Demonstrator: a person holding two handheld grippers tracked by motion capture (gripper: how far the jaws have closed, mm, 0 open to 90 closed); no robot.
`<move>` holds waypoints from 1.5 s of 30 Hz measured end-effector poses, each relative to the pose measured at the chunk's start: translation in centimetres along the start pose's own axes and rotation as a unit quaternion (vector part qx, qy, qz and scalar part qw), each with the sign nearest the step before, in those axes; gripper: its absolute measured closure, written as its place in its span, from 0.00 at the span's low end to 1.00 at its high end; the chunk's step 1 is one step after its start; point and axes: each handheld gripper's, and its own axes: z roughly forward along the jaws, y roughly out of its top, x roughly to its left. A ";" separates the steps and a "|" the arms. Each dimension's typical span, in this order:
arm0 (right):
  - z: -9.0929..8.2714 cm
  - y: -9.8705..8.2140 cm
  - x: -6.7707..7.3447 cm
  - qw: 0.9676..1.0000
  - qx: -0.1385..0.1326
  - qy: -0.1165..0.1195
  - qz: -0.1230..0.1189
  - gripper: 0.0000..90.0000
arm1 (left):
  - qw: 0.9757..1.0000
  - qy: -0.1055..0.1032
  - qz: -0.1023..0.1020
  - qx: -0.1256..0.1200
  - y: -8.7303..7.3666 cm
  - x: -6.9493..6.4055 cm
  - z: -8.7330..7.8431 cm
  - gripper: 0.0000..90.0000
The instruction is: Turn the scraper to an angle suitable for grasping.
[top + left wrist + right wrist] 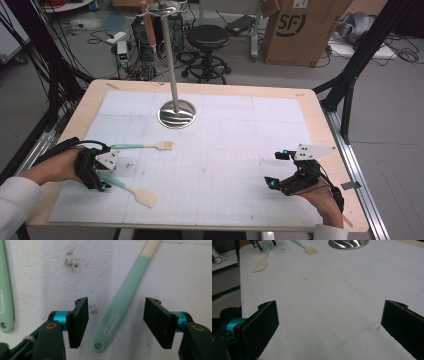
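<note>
Two spatulas with mint-green handles and cream blades lie on the white mat at the left. The nearer spatula (131, 191) points its blade toward the front edge; the farther spatula (145, 146) lies crosswise. My left gripper (107, 172) hangs over the handle ends. In the left gripper view the nearer spatula's handle (125, 295) runs between the pads of my left gripper (116, 322) with a gap on each side, and the other handle (5, 302) lies outside the left pad. My right gripper (276, 168) rests at the right, open and holding nothing (329, 325).
A metal stand with a round base (176, 114) and a tall pole rises at the back middle; a wooden utensil (150, 30) hangs from its top. The table's wooden rim (320, 130) frames the mat. A stool and a cardboard box stand on the floor beyond.
</note>
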 end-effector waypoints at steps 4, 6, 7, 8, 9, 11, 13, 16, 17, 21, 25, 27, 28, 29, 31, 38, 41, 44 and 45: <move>0.0 0.0 0.0 1.000 0.000 0.001 0.001 0.00 | 1.000 -0.006 -0.011 0.007 -0.1 0.0 0.1 0.52; 0.0 0.0 0.0 1.000 0.002 0.002 0.002 0.00 | 1.000 -0.007 -0.014 0.009 -0.1 0.0 0.1 0.56; 0.0 0.0 0.0 1.000 0.002 0.002 0.001 0.00 | 1.000 -0.009 -0.012 0.010 -0.1 0.1 0.1 0.58; 0.0 0.0 0.0 1.000 0.002 0.002 0.001 0.00 | 1.000 -0.010 -0.012 0.011 -0.1 0.0 0.1 0.60; 0.0 0.0 0.0 1.000 0.002 0.002 0.001 0.00 | 1.000 -0.010 -0.012 0.013 -0.1 0.1 0.1 0.62; 0.0 0.0 0.0 1.000 0.002 0.002 0.001 0.00 | 1.000 -0.012 -0.010 0.017 0.0 0.0 0.0 0.66; 0.0 0.0 0.0 1.000 0.002 0.001 0.001 0.00 | 1.000 -0.009 -0.003 0.018 0.0 0.0 0.0 0.69; 0.0 0.0 0.0 1.000 0.003 0.001 0.001 0.00 | 1.000 -0.016 -0.002 0.024 0.0 -0.2 0.0 0.73; 0.0 0.0 0.0 1.000 0.003 0.001 0.002 0.00 | 0.999 -0.018 0.000 0.027 0.0 -0.2 -0.1 0.74; 0.1 0.0 0.0 1.000 0.003 0.000 0.001 0.00 | 0.999 -0.020 0.001 0.029 0.1 -0.4 -0.1 0.82; 0.1 0.0 0.0 1.000 0.002 0.001 -0.003 0.00 | 0.999 -0.015 0.003 0.033 0.2 -0.5 -0.1 0.82; 0.1 0.0 0.0 1.000 0.001 0.002 -0.001 0.00 | 0.999 -0.015 0.004 0.033 0.2 -0.5 -0.1 0.82; 0.1 0.0 0.0 1.000 0.001 0.002 0.000 0.00 | 0.999 -0.017 -0.001 0.032 0.2 -0.5 -0.1 0.82; 0.1 0.0 0.0 1.000 0.001 0.002 0.000 0.00 | 0.999 -0.018 -0.005 0.030 0.2 -0.6 -0.1 0.82; 0.0 0.0 0.0 1.000 0.000 0.002 0.000 0.00 | 0.999 -0.018 -0.007 0.032 0.2 -0.5 -0.2 0.82; 0.0 0.1 0.1 1.000 0.000 0.002 -0.003 0.00 | 1.000 -0.002 -0.019 -0.004 0.3 -0.3 -1.6 0.82; -0.1 0.2 0.2 1.000 -0.002 0.004 -0.004 0.00 | 0.999 0.001 -0.028 -0.031 0.6 -0.2 -2.9 0.82; -0.1 0.3 0.3 1.000 -0.003 0.006 -0.007 0.00 | 0.998 0.008 -0.035 -0.050 1.1 -0.3 -3.8 0.82; -0.1 0.3 0.3 1.000 -0.003 0.008 -0.008 0.00 | 0.998 0.012 -0.031 -0.056 1.3 -0.3 -4.2 0.82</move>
